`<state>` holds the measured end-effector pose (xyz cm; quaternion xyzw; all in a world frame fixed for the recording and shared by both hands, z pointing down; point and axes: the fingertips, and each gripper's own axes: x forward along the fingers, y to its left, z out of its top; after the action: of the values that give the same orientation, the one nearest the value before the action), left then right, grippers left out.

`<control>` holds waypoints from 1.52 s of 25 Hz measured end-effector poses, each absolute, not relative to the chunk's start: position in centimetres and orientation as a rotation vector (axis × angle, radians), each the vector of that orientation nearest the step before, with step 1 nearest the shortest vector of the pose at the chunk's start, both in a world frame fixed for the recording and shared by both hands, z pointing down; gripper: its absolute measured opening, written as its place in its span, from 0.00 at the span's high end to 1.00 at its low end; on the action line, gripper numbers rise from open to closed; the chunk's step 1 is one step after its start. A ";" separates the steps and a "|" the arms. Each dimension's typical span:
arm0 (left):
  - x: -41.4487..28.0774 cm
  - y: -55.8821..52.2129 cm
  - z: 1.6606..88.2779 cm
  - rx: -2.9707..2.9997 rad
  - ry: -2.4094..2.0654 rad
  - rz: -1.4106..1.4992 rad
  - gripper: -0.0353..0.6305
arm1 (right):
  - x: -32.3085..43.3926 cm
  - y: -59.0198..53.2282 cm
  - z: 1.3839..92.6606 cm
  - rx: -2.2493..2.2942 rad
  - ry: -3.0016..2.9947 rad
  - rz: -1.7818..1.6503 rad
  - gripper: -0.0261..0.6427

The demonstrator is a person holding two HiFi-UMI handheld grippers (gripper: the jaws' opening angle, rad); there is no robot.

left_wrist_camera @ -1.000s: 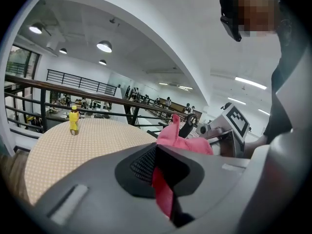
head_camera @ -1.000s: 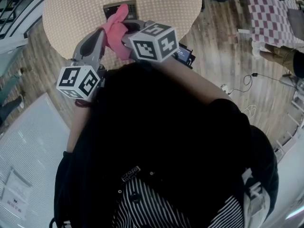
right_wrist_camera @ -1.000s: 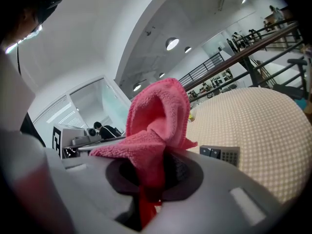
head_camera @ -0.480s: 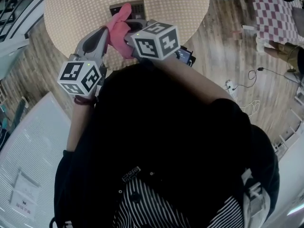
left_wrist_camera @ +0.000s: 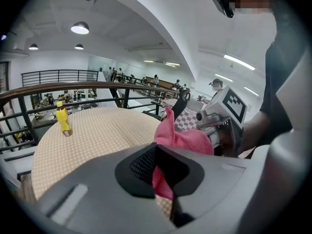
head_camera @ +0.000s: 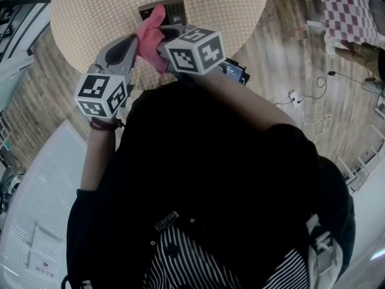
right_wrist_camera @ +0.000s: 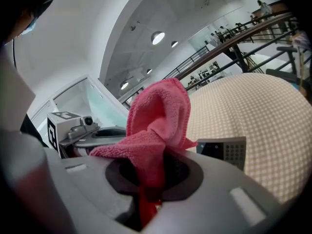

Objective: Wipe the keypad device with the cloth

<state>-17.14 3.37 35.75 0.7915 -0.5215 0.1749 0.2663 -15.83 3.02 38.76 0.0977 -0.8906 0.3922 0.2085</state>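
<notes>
On the round, beige-checked worktop (head_camera: 228, 5) at the top of the head view we see the keypad device (head_camera: 163, 8) lying flat, a little in from the near edge, keys up. Just in front of it we see the pink cloth (head_camera: 150, 32) bunched up between both tools, with one pointed corner sticking up; from above that corner overlaps the device's left edge, and we cannot tell if it touches. Right tongs (right_wrist_camera: 148, 179): clamped on the cloth. The right gripper view shows a thick fold pinched in the narrow gap, with the rest piling up over the tips. Left tongs (left_wrist_camera: 163, 177): nearly closed, and in the left gripper view a thin strip of cloth sits between the pads, with a bit of checked worktop showing under it. The two tools meet tip to tip at the cloth, left one coming in from the left, right one from the right, and their marker cubes sit close to the person's dark top (head_camera: 210, 179). In the right gripper view we note the device lying just behind and right of the cloth, on the worktop. A yellow bottle (left_wrist_camera: 62, 119) stands upright at the far side of the worktop, well apart from the cloth. Wooden floor (head_camera: 283, 59) runs around the worktop, with loose cables (head_camera: 307, 110) lying on it to the right.
</notes>
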 end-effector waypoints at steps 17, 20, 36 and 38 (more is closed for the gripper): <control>-16.8 -4.5 42.4 2.276 -1.102 1.001 0.94 | -16.6 0.8 46.0 0.401 -2.367 1.141 0.87; -16.2 -5.6 44.1 2.276 -1.021 1.069 0.94 | -16.3 0.4 47.0 0.417 -2.345 1.157 0.87; -14.2 -8.5 51.7 2.262 -0.622 1.476 0.94 | -15.9 -3.5 53.9 0.464 -2.211 1.246 0.87; -14.2 -8.6 52.5 2.250 -0.593 1.530 0.94 | -16.1 -3.8 54.5 0.465 -2.199 1.233 0.87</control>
<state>-14.20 -8.59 52.52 0.7951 -0.2095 0.5408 0.1775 -16.05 -3.77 54.49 0.1739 -0.8222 0.4609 0.2852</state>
